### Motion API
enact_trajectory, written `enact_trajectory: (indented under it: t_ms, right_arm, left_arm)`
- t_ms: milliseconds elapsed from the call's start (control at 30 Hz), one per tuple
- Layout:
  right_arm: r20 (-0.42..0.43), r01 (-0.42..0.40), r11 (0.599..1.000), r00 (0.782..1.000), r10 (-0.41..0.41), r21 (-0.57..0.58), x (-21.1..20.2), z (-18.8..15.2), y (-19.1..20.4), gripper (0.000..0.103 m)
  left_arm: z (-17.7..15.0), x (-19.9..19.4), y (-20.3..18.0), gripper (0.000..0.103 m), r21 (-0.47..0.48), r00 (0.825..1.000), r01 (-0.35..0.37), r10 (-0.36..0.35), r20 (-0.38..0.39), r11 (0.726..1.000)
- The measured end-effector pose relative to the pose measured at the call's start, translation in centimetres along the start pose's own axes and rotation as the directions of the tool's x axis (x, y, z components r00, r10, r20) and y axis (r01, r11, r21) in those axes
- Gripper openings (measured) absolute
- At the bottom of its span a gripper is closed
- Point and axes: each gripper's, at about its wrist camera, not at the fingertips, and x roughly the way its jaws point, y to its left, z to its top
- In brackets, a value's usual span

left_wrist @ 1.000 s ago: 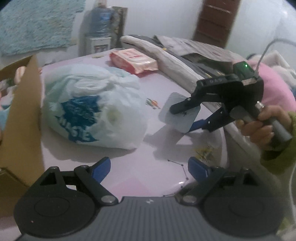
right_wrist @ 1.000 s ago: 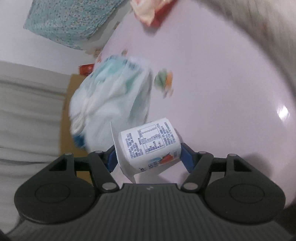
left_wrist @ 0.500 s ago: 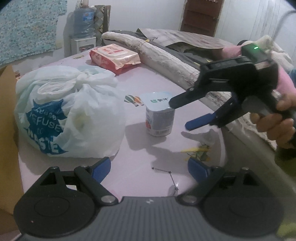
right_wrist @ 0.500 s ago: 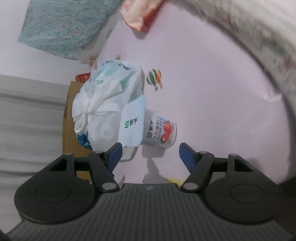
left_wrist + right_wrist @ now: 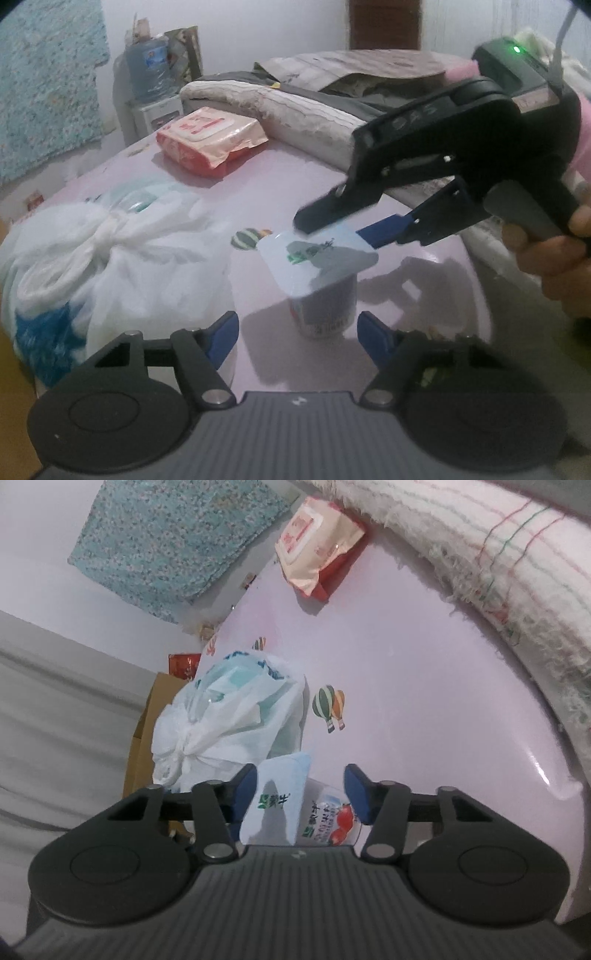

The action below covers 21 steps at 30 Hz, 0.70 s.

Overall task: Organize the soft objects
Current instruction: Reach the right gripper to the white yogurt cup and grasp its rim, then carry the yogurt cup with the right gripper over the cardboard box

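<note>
Yogurt cup (image 5: 325, 295) stood upright on the pink tabletop (image 5: 295, 184), foil lid up, right beside the knotted white plastic bag (image 5: 110, 266). From the right wrist cam I saw the same cup (image 5: 325, 812) low in frame, strawberry print facing out, lid (image 5: 277, 794) toward the bag (image 5: 221, 723).

L gripper (image 5: 297, 334): jaws had just been closing but stood well apart, cup between the blue fingertips (image 5: 221, 332). I saw a gap on both sides, no contact w/ the cup wall. Nothing held.

R gripper (image 5: 300, 788): jaws had just been closing too, abt half open. In its own cam the cup sat between the blue pads (image 5: 245, 786); left pad ran close along the lid edge, right pad close by the cup's side. From the L cam the R gripper (image 5: 340, 225) hung just over the lid, tips at the lid's far edge. Couldn't tell if either pad actually touched; no squeeze or dent visible, so I logged it as not gripping.

A hand (image 5: 550, 254) held the R gripper's handle at the right edge of the L view.

Pink wet-wipes pack (image 5: 207, 138) lay farther back on the table, well apart from cup and bag. Folded blanket roll (image 5: 295, 107) ran along the table's far side. Cardboard box (image 5: 147, 731) sat behind the bag, off the table's edge.
</note>
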Motion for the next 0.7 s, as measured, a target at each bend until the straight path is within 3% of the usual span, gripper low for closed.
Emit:
enact_trajectory:
  t_ms: [100, 333, 467, 700]
  right_arm:
    - [-0.009, -0.017, 1.0, 1.0, 0.017, 0.011, 0.4, -0.1, -0.4, 0.036]
    - [-0.006, -0.03, 1.0, 1.0, 0.03, 0.0, 0.4, -0.3, -0.4, 0.035]
    - [-0.014, -0.037, 0.999, 0.999, 0.037, -0.007, 0.5, -0.5, -0.3, 0.035]
    - [-0.004, -0.035, 0.998, 0.999, 0.034, -0.043, -1.0, -1.1, 1.6, 0.034]
  left_arm:
    - [0.4, 1.4, -0.1, 0.07, 0.003, 1.0, 0.004, -0.004, -0.016, 1.0]
    - [0.9, 2.7, -0.1, 0.066, -0.011, 1.0, 0.021, -0.021, -0.012, 1.0]
    - [1.3, 3.0, 0.0, 0.052, -0.049, 0.999, 0.043, -0.044, -0.014, 0.998]
    - [1.8, 1.4, 0.0, 0.051, -0.077, 0.999, 0.042, -0.043, 0.0, 0.996]
